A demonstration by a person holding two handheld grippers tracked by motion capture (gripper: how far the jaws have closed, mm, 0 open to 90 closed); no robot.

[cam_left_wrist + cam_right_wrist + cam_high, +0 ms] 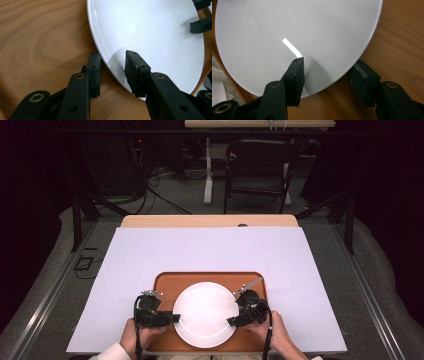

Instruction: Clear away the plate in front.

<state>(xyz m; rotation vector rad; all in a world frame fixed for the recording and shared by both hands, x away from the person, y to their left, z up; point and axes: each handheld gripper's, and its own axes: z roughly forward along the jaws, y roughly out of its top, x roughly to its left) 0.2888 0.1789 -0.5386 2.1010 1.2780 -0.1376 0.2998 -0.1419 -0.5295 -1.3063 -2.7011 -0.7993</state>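
While two grippers straddle its rim, one plate (pixel 205 314) occupies one tray (pixel 210 278).

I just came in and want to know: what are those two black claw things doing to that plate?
A person sits at the table holding a gripper in each hand. The left gripper and the right gripper are at opposite sides of a white plate that sits on a wooden tray. Each gripper is open, with one jaw over the plate and the other outside its rim. Neither has squeezed shut on it yet. The plate has nothing on it.
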